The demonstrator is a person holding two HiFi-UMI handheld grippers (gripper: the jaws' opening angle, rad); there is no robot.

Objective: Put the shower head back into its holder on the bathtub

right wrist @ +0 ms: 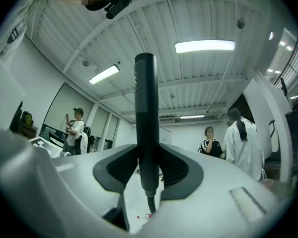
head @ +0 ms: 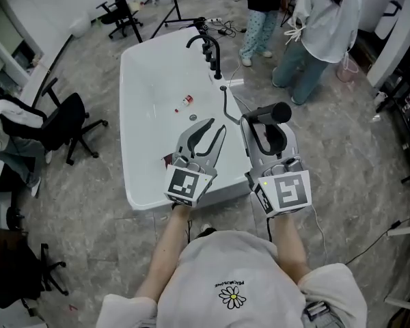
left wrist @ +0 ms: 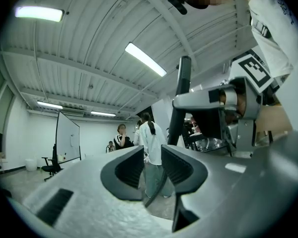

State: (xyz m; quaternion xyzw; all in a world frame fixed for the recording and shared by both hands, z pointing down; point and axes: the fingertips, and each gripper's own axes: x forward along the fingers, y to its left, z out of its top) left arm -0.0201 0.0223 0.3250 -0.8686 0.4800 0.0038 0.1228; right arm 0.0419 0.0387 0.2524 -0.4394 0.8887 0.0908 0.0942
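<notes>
Over the white bathtub (head: 149,91) we clamp the black cylindrical shower head (head: 274,113) in the right hand-held gripper (head: 267,130) for re-seating at twelve o'clock; the left hand-held gripper (head: 216,126) gapes empty.

The floor (head: 89,238) is grey marble-look tile. A black chair (head: 67,123) stands at 9 o'clock, another chair (head: 121,14) at 11. Two people (head: 321,26) stand at 1 o'clock. Strip lights (right wrist: 204,45) cross the white ceiling (right wrist: 89,31).

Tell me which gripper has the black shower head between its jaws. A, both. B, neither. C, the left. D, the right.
D: in the right gripper view the shower head stands clamped between the pads of the right gripper, while the left gripper is open with nothing between its jaws.
</notes>
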